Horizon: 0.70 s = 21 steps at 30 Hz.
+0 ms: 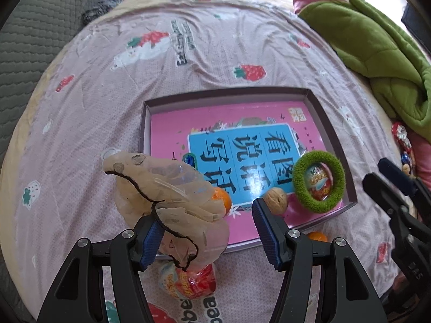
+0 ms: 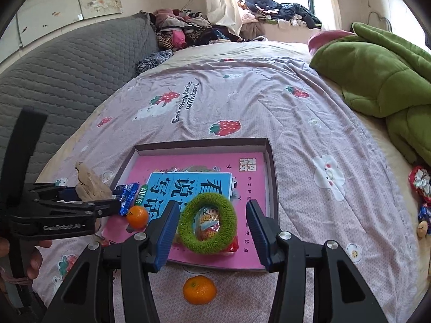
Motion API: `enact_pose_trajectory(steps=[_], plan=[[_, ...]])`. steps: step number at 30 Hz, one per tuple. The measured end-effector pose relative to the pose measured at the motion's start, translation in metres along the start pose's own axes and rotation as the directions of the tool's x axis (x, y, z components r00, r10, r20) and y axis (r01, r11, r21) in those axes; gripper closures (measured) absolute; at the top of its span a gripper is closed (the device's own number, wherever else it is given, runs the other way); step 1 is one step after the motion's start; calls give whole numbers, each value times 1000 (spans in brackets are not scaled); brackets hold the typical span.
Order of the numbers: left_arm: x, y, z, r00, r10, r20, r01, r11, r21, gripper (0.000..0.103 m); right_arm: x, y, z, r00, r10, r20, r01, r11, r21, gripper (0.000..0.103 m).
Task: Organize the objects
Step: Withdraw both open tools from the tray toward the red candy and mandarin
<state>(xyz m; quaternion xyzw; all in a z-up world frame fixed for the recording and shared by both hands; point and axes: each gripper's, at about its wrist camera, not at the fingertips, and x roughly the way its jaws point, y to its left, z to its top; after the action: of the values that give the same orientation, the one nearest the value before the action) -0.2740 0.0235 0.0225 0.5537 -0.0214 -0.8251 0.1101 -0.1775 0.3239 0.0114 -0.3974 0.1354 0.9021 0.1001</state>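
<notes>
A shallow box (image 1: pixel 229 92) (image 2: pixel 202 142) with a pink book in it lies on the bedsheet. In it a green fuzzy ring (image 1: pixel 319 181) (image 2: pixel 207 223) sits around a wrapped toy egg, next to a walnut (image 1: pixel 275 199), a tangerine (image 1: pixel 222 199) (image 2: pixel 137 216) and a blue packet (image 2: pixel 128 196). My left gripper (image 1: pixel 208 237) (image 2: pixel 94 197) is open. A beige crumpled bag (image 1: pixel 167 193) (image 2: pixel 89 183) with a black cord drapes over its left finger, clear of the right pad. My right gripper (image 2: pixel 212 231) (image 1: pixel 377 172) is open, its pads either side of the ring.
A second tangerine (image 2: pixel 199 289) (image 1: pixel 316 236) and a wrapped toy egg (image 1: pixel 188 280) lie on the sheet in front of the box. A green blanket (image 2: pixel 377 75) fills the right side, a grey quilted cushion (image 2: pixel 67 67) the left. Wrapped sweets (image 2: pixel 421 183) lie at the right edge.
</notes>
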Motion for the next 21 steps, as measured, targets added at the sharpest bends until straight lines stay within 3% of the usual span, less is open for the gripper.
enact_pose_trajectory(steps=[7,21], plan=[[17,5,2,997,-8,-82,8,1000,-8,38,-11,11,6,1000,4,21,-4,1000,-22,52],[32,6,-14,994,-24,-107,20,999,-44,38,-18,10,2,999,18,42,-18,1000,-17,52]])
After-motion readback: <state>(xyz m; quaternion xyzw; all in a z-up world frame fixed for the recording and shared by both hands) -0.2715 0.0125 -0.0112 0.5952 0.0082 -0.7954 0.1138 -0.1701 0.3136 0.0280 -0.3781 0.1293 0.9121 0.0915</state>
